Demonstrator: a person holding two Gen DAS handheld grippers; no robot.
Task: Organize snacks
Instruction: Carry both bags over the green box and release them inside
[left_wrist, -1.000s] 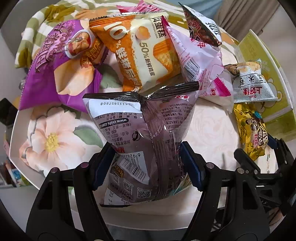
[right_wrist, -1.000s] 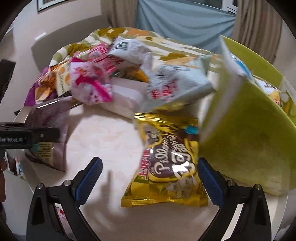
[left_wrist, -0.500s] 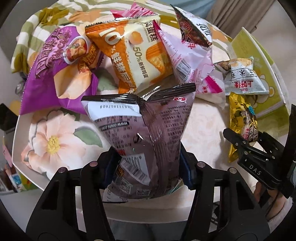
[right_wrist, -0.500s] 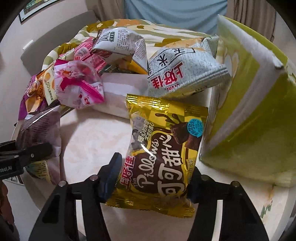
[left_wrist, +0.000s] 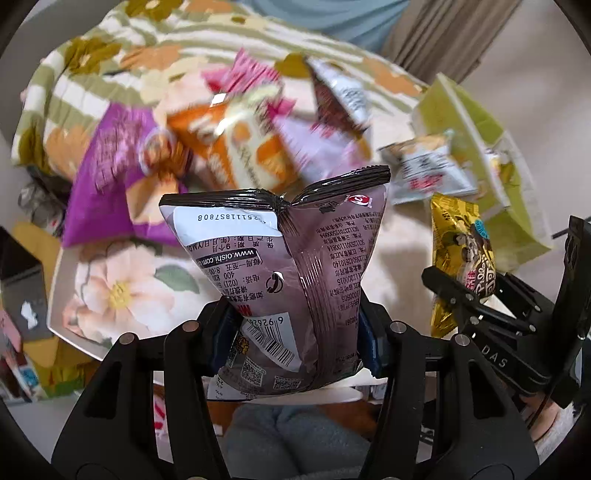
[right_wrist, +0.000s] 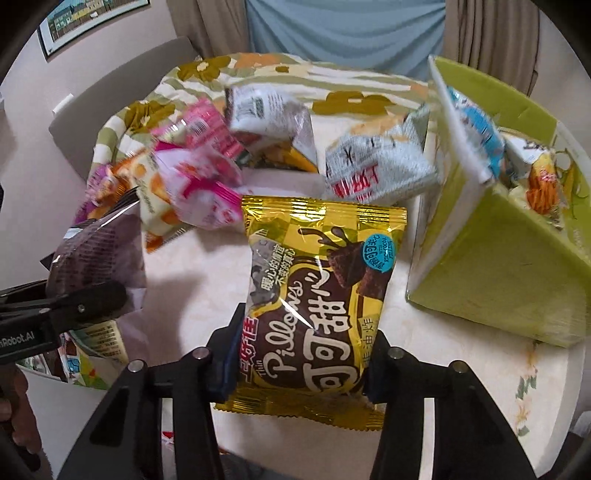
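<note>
My left gripper (left_wrist: 295, 339) is shut on a grey-purple snack bag (left_wrist: 291, 273) and holds it upright, lifted off the table. It also shows in the right wrist view (right_wrist: 96, 266) at the left. My right gripper (right_wrist: 299, 354) is shut on a gold Pillows chocolate snack bag (right_wrist: 317, 295), raised above the table; this bag appears in the left wrist view (left_wrist: 461, 251) at the right. Behind lie a pile of snack bags: purple (left_wrist: 107, 177), orange (left_wrist: 236, 155), pink (right_wrist: 199, 184) and grey-white (right_wrist: 376, 166).
A green box (right_wrist: 502, 266) holding several snacks stands at the right on the round table (right_wrist: 207, 273). A floral tray (left_wrist: 122, 291) lies at the left. A striped floral cloth (right_wrist: 332, 85) covers the far side.
Both grippers have lifted their bags up from the table. The right gripper closed on the gold bag a second ago and now holds it raised. The background is blurred by motion.
</note>
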